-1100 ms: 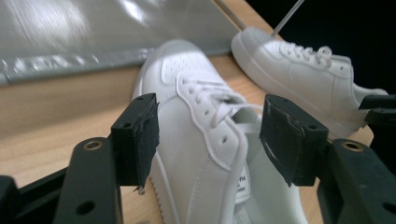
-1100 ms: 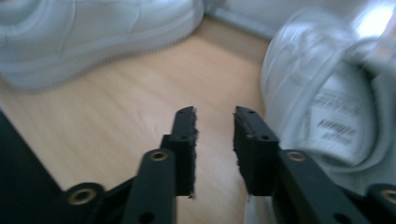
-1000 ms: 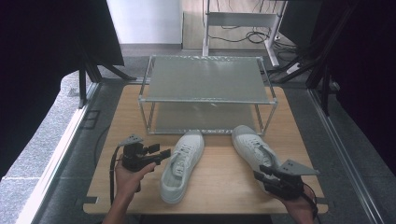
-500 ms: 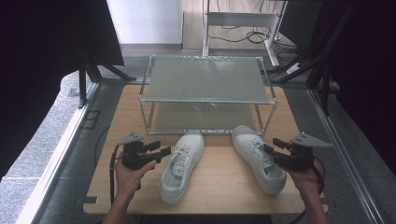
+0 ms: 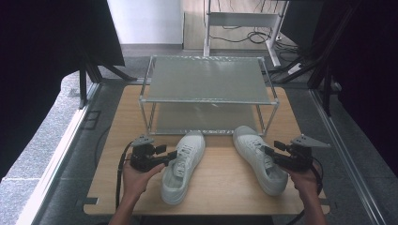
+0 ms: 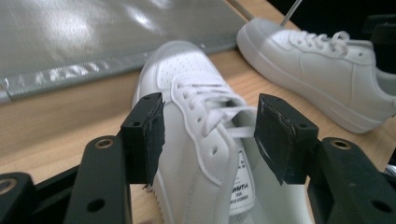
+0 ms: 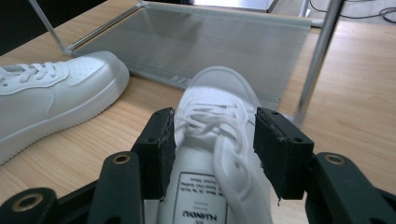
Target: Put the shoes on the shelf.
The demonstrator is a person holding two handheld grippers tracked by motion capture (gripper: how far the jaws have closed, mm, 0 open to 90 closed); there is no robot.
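Note:
Two white sneakers lie on the wooden table (image 5: pixel 220 187), toes toward a metal rack (image 5: pixel 209 79). The left sneaker (image 5: pixel 183 165) (image 6: pixel 205 140) has my left gripper (image 5: pixel 166 157) (image 6: pixel 208 135) open at its left side, jaws straddling the laces and collar. The right sneaker (image 5: pixel 258 157) (image 7: pixel 219 140) has my right gripper (image 5: pixel 272 152) (image 7: pixel 212 144) open at its right side, jaws on either side of the tongue. In the left gripper view the other sneaker (image 6: pixel 322 60) lies farther off; in the right gripper view the other sneaker (image 7: pixel 51 98) sits at the left.
The two-tier rack has a mesh top shelf and a lower shelf (image 5: pixel 206 117) at table level, its legs (image 7: pixel 317 60) close behind the toes. Dark curtains flank the table; cables and a white stand (image 5: pixel 244 21) are on the floor beyond.
My right gripper has risen from the table's near right corner and moved forward to the right sneaker's side. The left gripper has barely moved.

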